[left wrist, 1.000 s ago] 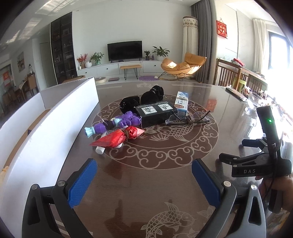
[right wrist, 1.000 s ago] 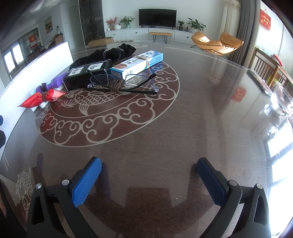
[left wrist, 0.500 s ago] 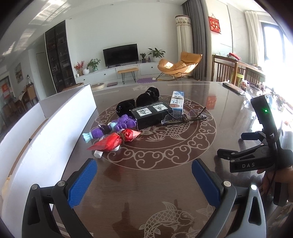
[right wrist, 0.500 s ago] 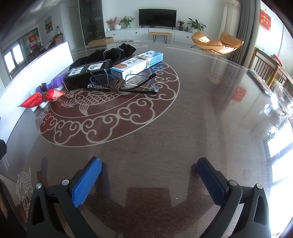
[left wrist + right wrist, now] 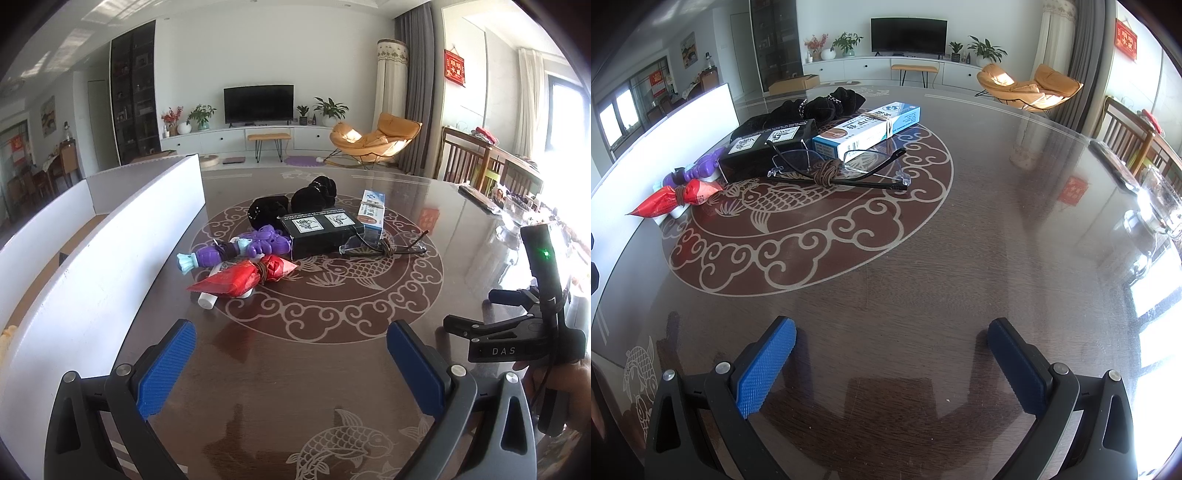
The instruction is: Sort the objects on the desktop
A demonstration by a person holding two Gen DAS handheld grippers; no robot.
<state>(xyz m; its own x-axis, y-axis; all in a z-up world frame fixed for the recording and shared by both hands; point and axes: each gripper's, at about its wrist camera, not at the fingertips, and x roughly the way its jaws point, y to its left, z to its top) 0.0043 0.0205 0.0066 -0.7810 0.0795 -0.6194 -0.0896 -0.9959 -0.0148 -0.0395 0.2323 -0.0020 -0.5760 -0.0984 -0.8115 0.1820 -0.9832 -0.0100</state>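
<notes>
Left hand-held gripper [image 5: 291, 363] spread wide, empty, hovering low over bench [image 5: 332, 369], aimed at clutter. Right hand-held gripper [image 5: 892, 363] likewise released, nothing between pads. Objects bunched mid-bench near white box [image 5: 110, 236], probably sorting bin: red packet [image 5: 242, 277], purple toy [image 5: 240, 249], black box [image 5: 319, 229], blue carton [image 5: 868, 129], glasses [image 5: 834, 168] tied with cord, black cloth [image 5: 291, 201]. Nothing sorted yet; red packet nearest left hand-held gripper.

white tube [image 5: 207, 301] — mostly under red packet [image 5: 243, 277]
</notes>
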